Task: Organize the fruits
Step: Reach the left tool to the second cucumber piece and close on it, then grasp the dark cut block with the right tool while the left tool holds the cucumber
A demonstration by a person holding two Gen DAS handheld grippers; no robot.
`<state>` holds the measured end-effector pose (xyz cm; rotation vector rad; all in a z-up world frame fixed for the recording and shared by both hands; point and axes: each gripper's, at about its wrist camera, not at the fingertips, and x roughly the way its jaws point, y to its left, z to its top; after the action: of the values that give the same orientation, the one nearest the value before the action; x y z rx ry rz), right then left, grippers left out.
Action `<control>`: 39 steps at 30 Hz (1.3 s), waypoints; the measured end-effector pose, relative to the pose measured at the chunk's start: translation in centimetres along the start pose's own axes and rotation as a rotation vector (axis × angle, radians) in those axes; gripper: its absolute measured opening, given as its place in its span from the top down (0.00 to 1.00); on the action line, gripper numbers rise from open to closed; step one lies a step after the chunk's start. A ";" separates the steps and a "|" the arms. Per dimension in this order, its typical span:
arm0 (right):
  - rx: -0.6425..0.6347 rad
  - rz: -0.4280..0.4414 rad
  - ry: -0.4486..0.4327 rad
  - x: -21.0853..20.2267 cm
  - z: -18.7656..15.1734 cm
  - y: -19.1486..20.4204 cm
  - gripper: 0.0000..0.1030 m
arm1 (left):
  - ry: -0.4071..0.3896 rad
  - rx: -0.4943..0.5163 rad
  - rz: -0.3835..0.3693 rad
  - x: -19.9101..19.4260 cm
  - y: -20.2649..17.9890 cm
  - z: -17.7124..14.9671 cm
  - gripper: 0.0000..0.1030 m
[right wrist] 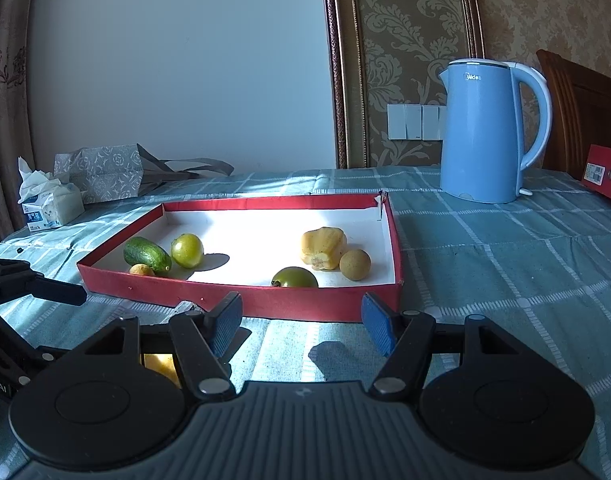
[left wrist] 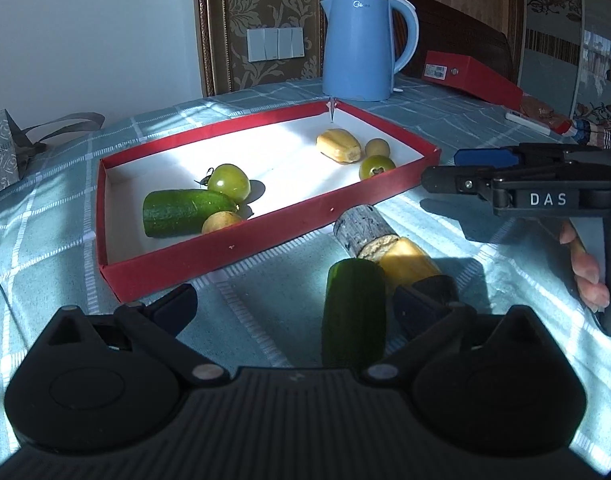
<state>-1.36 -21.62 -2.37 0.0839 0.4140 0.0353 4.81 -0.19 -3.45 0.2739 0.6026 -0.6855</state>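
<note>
A shallow red tray (right wrist: 241, 300) with a white floor sits on the checked blue tablecloth (right wrist: 485, 280), and most of the produce is already in it. At its left end lie a cucumber piece (right wrist: 147, 255), a pale green tomato (right wrist: 187, 250) and a small yellowish fruit (right wrist: 142, 269). At the right end are a lumpy yellow fruit (right wrist: 322, 248), a round brownish one (right wrist: 355, 265) and a darker green tomato (right wrist: 295, 277).

Outside the tray, just in front of its near wall, a second cucumber piece (left wrist: 354, 312) lies on the cloth between the left gripper's (left wrist: 301, 304) fingers, which stand wide apart, with a yellow fruit (left wrist: 407, 262) touching it (a grey cylinder (left wrist: 359, 228) butts against that one). The right gripper (right wrist: 303, 326) hovers half open over bare cloth, nothing between its blue pads (right wrist: 375, 326). A blue kettle (right wrist: 483, 132) stands behind the tray.
</note>
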 end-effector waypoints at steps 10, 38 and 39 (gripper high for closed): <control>-0.003 0.003 0.008 0.1 0.0 0.1 0.36 | 0.020 -0.006 0.011 1.0 -0.5 -0.1 0.14; 0.062 0.125 0.108 -0.3 -0.1 -0.1 0.36 | -0.036 -0.361 0.321 -2.3 2.5 -1.8 0.71; 0.090 0.169 0.129 -0.6 -0.2 -0.2 0.36 | -0.043 -0.387 0.326 -2.6 3.0 -1.9 0.71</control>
<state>-2.03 -21.89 -2.34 0.2058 0.5368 0.1894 4.36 4.16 -3.30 -0.0057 0.6187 -0.2513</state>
